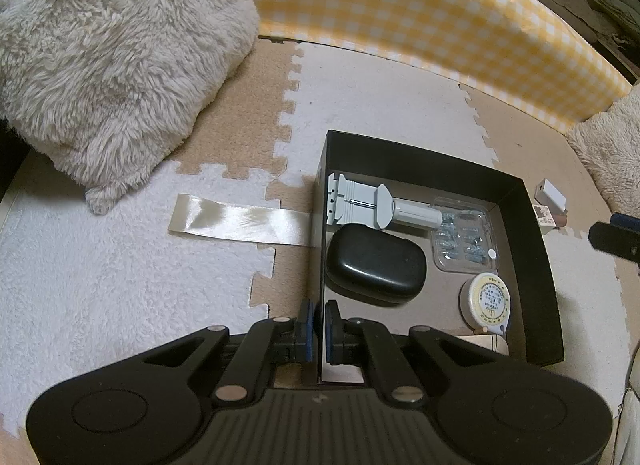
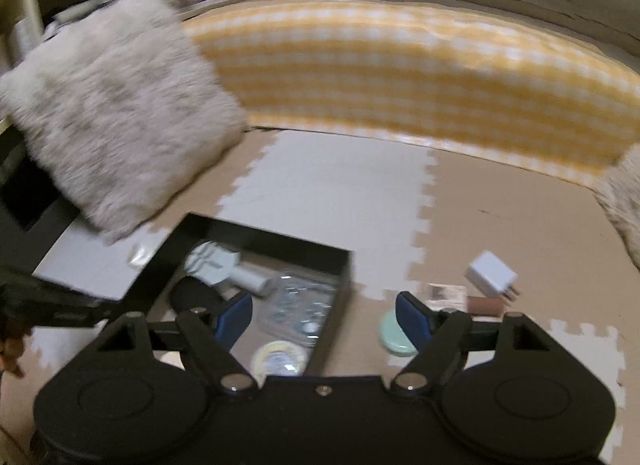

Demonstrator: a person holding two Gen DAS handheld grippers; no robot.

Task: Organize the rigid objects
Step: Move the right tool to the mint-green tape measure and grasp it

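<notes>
We clamp the left gripper (image 1: 317,329) on the near-left wall of the shallow black cardboard box (image 1: 532,249), its blue pads pressing that thin wall from both sides. Inside the box lie 4 things: a grey-white plastic watch-link tool (image 1: 372,207) along the far wall, a black rounded hard case (image 1: 374,263) beside it, a clear plastic blister of small metal parts (image 1: 464,239), and a round yellow-faced tape measure (image 1: 486,299). Our right gripper (image 2: 324,315) hangs with jaws wide apart, holding nothing, above the box's right wall. On the beige foam mat (image 2: 520,225) outside lie a white plug adapter (image 2: 490,275) and a mint-green disc (image 2: 394,335).
</notes>
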